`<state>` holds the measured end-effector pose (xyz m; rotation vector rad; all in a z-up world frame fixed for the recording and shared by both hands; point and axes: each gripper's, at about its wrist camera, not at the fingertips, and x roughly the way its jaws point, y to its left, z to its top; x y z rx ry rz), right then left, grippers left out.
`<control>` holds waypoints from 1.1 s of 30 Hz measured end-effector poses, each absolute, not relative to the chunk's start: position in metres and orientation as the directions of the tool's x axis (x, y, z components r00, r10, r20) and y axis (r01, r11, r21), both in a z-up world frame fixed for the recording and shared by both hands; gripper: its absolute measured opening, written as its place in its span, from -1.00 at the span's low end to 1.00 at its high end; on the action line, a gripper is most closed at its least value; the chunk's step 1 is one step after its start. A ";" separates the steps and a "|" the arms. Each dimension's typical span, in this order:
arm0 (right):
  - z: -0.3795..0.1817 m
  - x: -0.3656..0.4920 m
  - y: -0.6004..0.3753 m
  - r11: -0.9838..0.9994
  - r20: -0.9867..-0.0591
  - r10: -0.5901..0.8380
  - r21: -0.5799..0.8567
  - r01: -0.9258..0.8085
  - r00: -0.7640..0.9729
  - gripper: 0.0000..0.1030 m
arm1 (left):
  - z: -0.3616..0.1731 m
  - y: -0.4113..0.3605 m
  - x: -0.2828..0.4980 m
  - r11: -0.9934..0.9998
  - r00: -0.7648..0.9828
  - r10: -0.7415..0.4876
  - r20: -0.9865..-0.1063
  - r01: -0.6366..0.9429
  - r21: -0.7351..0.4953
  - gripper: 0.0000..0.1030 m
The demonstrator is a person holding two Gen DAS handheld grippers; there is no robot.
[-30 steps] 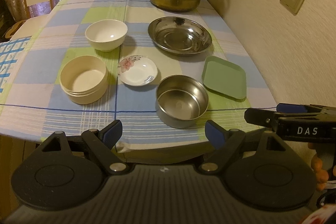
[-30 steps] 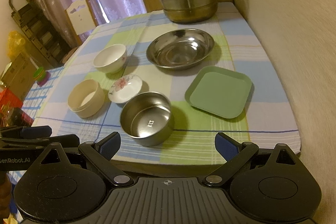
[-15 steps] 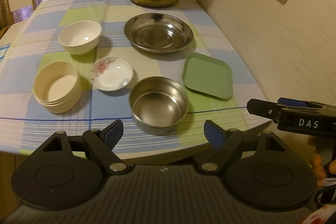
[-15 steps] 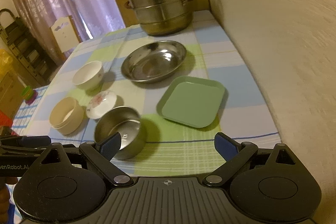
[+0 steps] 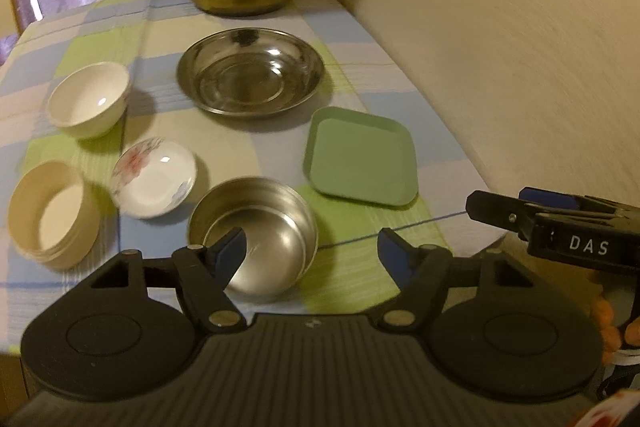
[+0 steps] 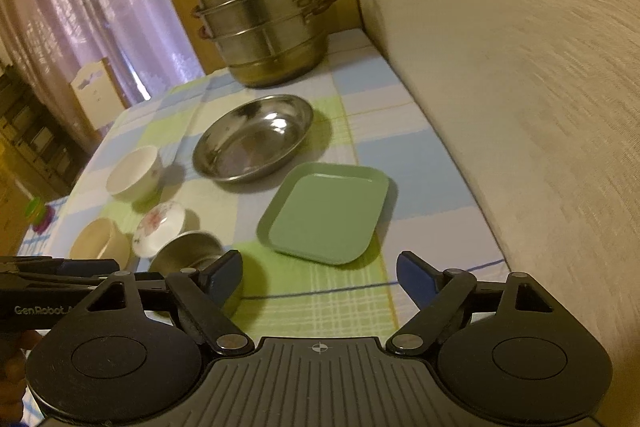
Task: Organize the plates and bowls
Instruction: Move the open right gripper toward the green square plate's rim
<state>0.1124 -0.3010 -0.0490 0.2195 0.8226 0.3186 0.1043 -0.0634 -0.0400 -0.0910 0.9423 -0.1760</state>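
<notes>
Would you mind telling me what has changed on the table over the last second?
Both grippers have advanced over the table: the left gripper toward the small steel bowl, the right gripper toward the green tray. Both have just been closing slightly; neither holds anything. The dishes have not moved.

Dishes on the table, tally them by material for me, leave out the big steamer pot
Steel: 2, the wide shallow dish and the small deep bowl
White ceramic: 2, the plain bowl and the flowered saucer
Beige: 1, the round container
Green: 1, the square plate
Total: 6
</notes>
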 end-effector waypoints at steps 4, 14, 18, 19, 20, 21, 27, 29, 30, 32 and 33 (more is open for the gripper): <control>-0.052 0.120 -0.302 0.933 -0.672 0.348 0.317 -0.170 0.654 0.61 | -0.046 -0.068 0.125 0.974 0.566 -0.226 -0.792 0.159 -0.164 0.34; -0.069 0.141 -0.302 0.944 -0.687 0.302 0.313 -0.106 0.661 0.30 | -0.068 -0.074 0.177 0.950 0.529 -0.289 -0.797 0.262 -0.171 0.08; -0.079 0.151 -0.299 0.949 -0.700 0.282 0.306 -0.081 0.657 0.22 | -0.080 -0.075 0.197 0.943 0.506 -0.298 -0.809 0.286 -0.168 -0.08; -0.082 0.154 -0.299 0.950 -0.702 0.276 0.304 -0.074 0.656 0.21 | -0.083 -0.075 0.202 0.942 0.498 -0.299 -0.814 0.292 -0.168 -0.12; -0.085 0.157 -0.299 0.951 -0.705 0.270 0.303 -0.067 0.655 0.20 | -0.085 -0.077 0.207 0.940 0.491 -0.301 -0.817 0.296 -0.169 -0.18; -0.088 0.160 -0.299 0.951 -0.708 0.266 0.303 -0.059 0.654 0.18 | -0.088 -0.078 0.211 0.939 0.485 -0.302 -0.821 0.300 -0.169 -0.22; -0.106 0.181 -0.298 0.952 -0.732 0.245 0.306 -0.015 0.636 -0.01 | -0.104 -0.085 0.239 0.938 0.439 -0.286 -0.852 0.312 -0.154 -0.40; -0.112 0.187 -0.296 0.953 -0.740 0.238 0.303 -0.004 0.628 -0.11 | -0.110 -0.087 0.249 0.936 0.422 -0.286 -0.861 0.316 -0.156 -0.42; -0.114 0.190 -0.296 0.954 -0.745 0.234 0.301 0.002 0.624 -0.17 | -0.113 -0.087 0.254 0.935 0.414 -0.285 -0.865 0.318 -0.156 -0.44; -0.119 0.195 -0.293 0.953 -0.750 0.233 0.302 0.007 0.620 -0.22 | -0.118 -0.089 0.262 0.933 0.400 -0.280 -0.872 0.327 -0.150 -0.47; -0.121 0.197 -0.292 0.953 -0.753 0.231 0.302 0.012 0.616 -0.26 | -0.121 -0.089 0.266 0.933 0.395 -0.276 -0.876 0.330 -0.145 -0.51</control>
